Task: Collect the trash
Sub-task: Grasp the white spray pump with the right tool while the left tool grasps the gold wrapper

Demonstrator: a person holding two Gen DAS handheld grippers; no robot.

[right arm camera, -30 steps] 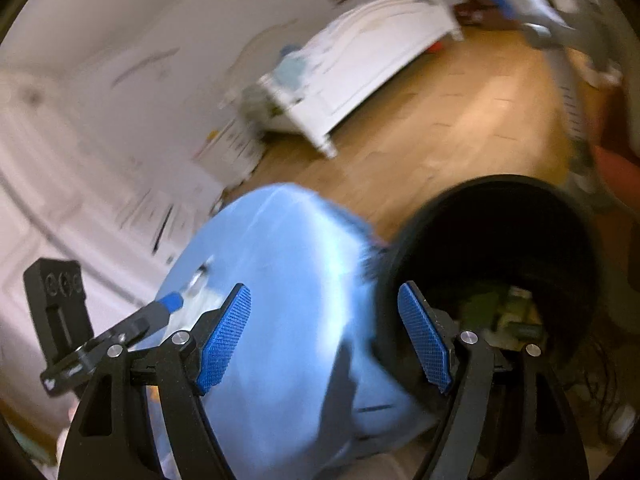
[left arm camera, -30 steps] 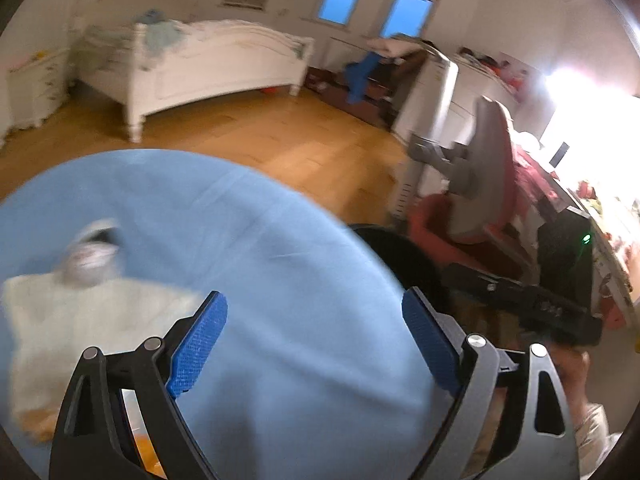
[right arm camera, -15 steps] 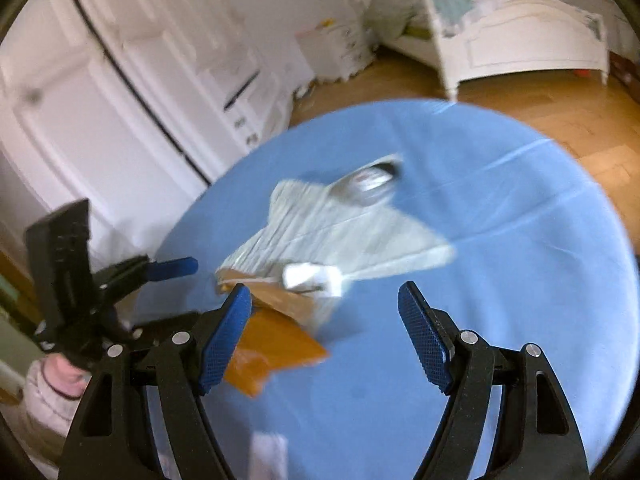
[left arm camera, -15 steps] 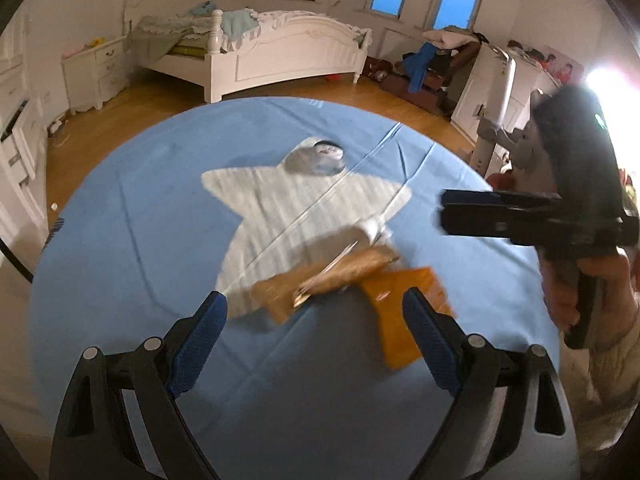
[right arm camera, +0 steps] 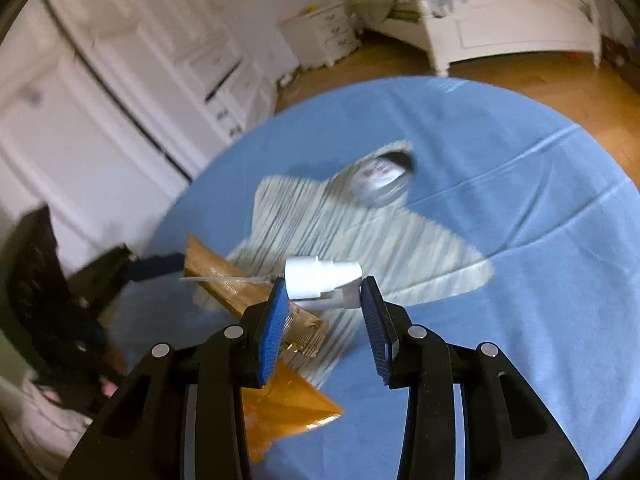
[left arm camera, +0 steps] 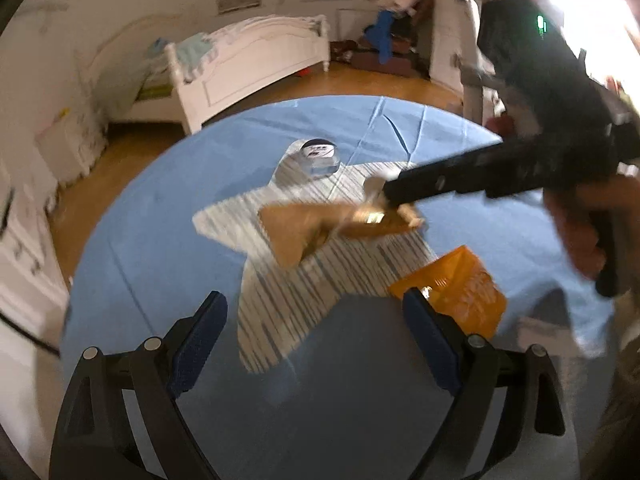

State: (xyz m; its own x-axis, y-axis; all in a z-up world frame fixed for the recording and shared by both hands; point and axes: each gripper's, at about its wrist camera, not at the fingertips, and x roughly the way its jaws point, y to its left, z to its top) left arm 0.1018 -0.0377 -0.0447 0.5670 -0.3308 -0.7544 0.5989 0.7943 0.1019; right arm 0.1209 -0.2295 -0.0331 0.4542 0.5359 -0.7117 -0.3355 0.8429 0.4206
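A round table under a blue cloth (left arm camera: 152,216) carries a striped star-shaped mat (left arm camera: 280,312). On the mat lie a brown wrapper (left arm camera: 300,228), an orange wrapper (left arm camera: 460,296), a silver tin (left arm camera: 320,156) and a white plastic piece (right arm camera: 320,276). My right gripper (right arm camera: 324,284) is closing on the white plastic piece, with its blue pads touching both ends. Under it lie the brown wrapper (right arm camera: 224,276) and the orange wrapper (right arm camera: 280,404). My left gripper (left arm camera: 314,300) hovers open over the mat's near point, holding nothing, with the orange wrapper by its right finger.
A person's hand (left arm camera: 580,232) holds the right gripper (left arm camera: 390,196) on the table's right side. A white bed (left arm camera: 248,64) and white drawers (right arm camera: 224,92) stand beyond the table on the wooden floor (left arm camera: 360,84). The silver tin (right arm camera: 382,182) sits at the mat's far point.
Both views swung from the floor and a black bin onto the table. The right jaws narrowed from wide apart onto the white plastic piece. The left gripper came nearer to the mat.
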